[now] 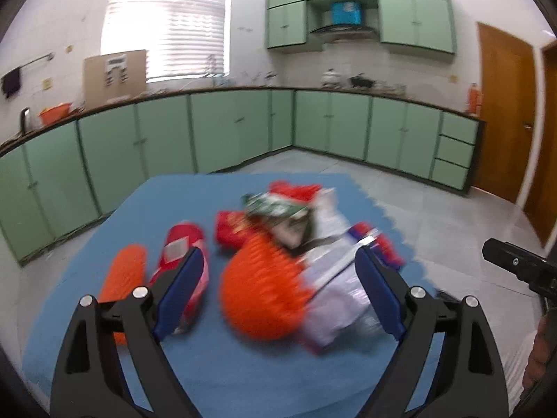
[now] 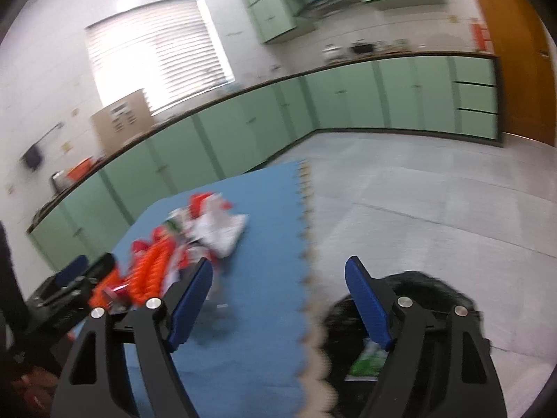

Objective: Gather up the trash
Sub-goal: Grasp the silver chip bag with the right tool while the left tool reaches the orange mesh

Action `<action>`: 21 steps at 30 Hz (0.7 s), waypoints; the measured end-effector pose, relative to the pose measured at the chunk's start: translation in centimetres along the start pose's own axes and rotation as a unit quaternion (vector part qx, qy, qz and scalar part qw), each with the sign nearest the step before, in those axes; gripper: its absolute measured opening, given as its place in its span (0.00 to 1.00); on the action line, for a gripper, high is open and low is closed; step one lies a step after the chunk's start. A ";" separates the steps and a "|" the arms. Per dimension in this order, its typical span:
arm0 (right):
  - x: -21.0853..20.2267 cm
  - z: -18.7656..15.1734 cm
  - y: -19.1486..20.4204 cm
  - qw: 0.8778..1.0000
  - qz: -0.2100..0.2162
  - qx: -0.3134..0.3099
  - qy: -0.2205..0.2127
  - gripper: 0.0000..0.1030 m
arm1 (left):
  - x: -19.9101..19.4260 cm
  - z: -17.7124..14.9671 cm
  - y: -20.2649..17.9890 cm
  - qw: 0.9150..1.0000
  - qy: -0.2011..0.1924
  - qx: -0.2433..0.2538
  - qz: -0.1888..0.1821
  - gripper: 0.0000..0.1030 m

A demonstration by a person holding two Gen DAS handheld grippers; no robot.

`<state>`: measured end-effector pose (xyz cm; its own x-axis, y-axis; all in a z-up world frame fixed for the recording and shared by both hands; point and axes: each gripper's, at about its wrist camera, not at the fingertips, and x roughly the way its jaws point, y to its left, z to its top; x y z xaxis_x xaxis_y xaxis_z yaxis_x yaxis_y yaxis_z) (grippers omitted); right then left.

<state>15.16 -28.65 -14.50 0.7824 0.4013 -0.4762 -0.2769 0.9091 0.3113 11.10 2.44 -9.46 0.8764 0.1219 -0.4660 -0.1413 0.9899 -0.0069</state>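
A kitchen with mint-green cabinets (image 1: 222, 129) running along two walls, a bright window with blinds (image 1: 170, 24) and a wooden door (image 1: 501, 111) at the right. On the grey tiled floor (image 2: 435, 188) lies a blue foam mat (image 1: 195, 369), and on it sits a loose heap of trash (image 1: 289, 240): red, white and green wrappers, all smeared by motion blur.

The left gripper (image 1: 278, 289) hangs over the heap with its jaws wide apart and nothing pressed between the blue pads. Between them, lower down on the mat, lies a crumpled orange wrapper (image 1: 261, 292), with a pale silvery wrapper (image 1: 337, 299) touching it at its 3 o'clock. A red packet (image 1: 182, 244) shows just past the left pad, and another orange piece (image 1: 122, 275) lies at that packet's 9 o'clock.

The right gripper (image 2: 278, 296) is off to the side, above the mat's scalloped edge, its jaws also spread and empty. In its view the heap lies at 10 o'clock, and a black trash bag (image 2: 431, 289) sits on the floor at 4 o'clock, just beside the mat, with something green (image 2: 369, 362) inside.
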 end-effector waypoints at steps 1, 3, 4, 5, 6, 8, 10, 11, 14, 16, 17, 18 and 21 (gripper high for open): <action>0.7 -0.3 1.1 1.000 0.013 -0.007 0.008 0.75 | -0.1 -0.2 0.6 1.000 0.003 -0.003 0.005 0.83; 2.1 -0.8 2.9 0.999 0.032 -0.021 0.023 0.75 | 0.1 -0.7 1.9 1.000 0.011 -0.007 0.018 0.83; 2.7 -1.1 3.7 0.998 0.042 -0.030 0.029 0.75 | 0.0 -0.8 2.1 1.000 0.012 -0.008 0.021 0.83; 3.2 -1.3 4.5 0.998 0.047 -0.041 0.032 0.75 | 0.2 -0.9 2.8 1.000 0.014 -0.011 0.025 0.83; 3.5 -1.5 4.9 0.997 0.048 -0.048 0.033 0.75 | 0.1 -1.0 3.2 0.999 0.015 -0.012 0.028 0.83; 4.6 -1.5 5.8 0.996 0.052 -0.058 0.040 0.75 | 0.3 -1.0 4.1 0.999 0.017 -0.017 0.037 0.83; 5.4 -1.2 6.2 0.996 0.053 -0.060 0.044 0.74 | 0.6 -0.9 4.6 0.999 0.018 -0.020 0.042 0.83; 5.8 -1.1 6.4 0.996 0.054 -0.061 0.046 0.72 | 0.7 -0.8 4.7 0.999 0.020 -0.020 0.043 0.83; 6.5 -0.5 7.0 0.995 0.064 -0.064 0.052 0.63 | 1.1 -0.7 5.3 0.998 0.022 -0.020 0.050 0.83; 6.9 -0.5 7.6 0.993 0.067 -0.077 0.057 0.57 | 1.3 -0.7 5.6 0.998 0.024 -0.023 0.050 0.83; 7.1 -0.6 7.7 0.992 0.068 -0.084 0.061 0.49 | 1.6 -0.6 5.8 0.998 0.027 -0.025 0.050 0.83; 7.4 -0.6 8.1 0.991 0.071 -0.091 0.067 0.44 | 1.7 -0.7 5.9 0.998 0.029 -0.026 0.050 0.83; 7.9 -0.9 8.6 0.989 0.081 -0.096 0.083 0.27 | 2.1 -1.0 6.0 0.998 0.032 -0.028 0.049 0.83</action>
<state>18.46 -17.55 -16.34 0.6221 0.5412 -0.5658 -0.5036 0.8299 0.2401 11.63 8.57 -11.35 0.8257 0.2112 -0.5230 -0.2516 0.9678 -0.0064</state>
